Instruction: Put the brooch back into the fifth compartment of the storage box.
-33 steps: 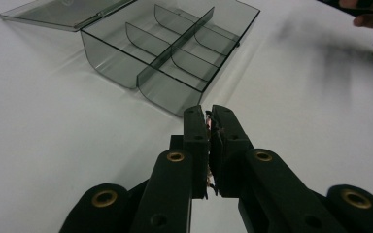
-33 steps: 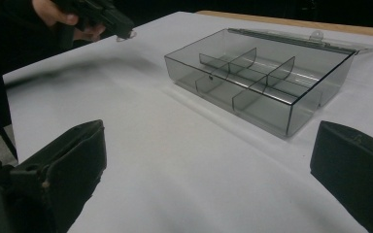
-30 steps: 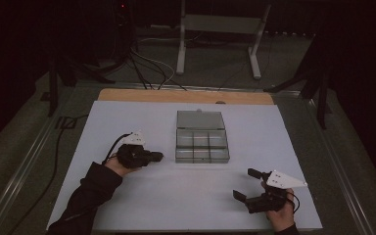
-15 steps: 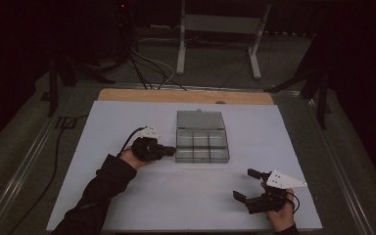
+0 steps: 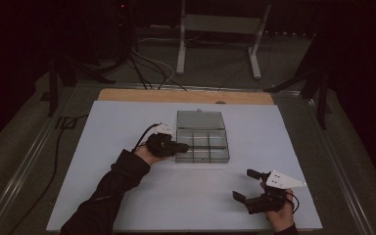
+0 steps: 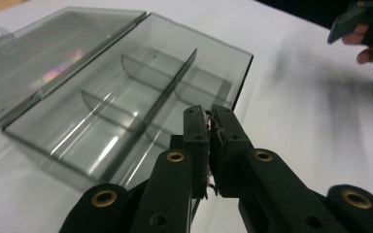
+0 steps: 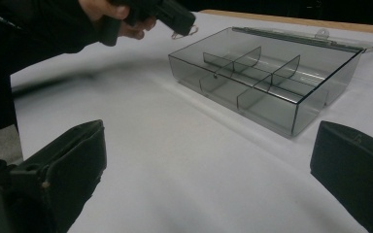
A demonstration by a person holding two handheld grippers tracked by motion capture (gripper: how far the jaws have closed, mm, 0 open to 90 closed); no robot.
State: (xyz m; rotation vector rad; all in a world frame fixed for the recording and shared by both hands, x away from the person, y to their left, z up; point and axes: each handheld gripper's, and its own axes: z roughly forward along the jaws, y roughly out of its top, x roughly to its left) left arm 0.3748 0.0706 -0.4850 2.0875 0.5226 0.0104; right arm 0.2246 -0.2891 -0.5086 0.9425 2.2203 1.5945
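My left gripper has its jaws pinched on something small and thin, which I can't identify, its tips at the near-left edge of the clear compartment box, probably to drop it in. The lid lies flat just beyond. My right gripper, jaws wide and empty, waits well apart.

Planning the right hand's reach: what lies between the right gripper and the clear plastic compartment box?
Only bare white table sheet separates the right gripper from the clear plastic compartment box, per the right gripper view.
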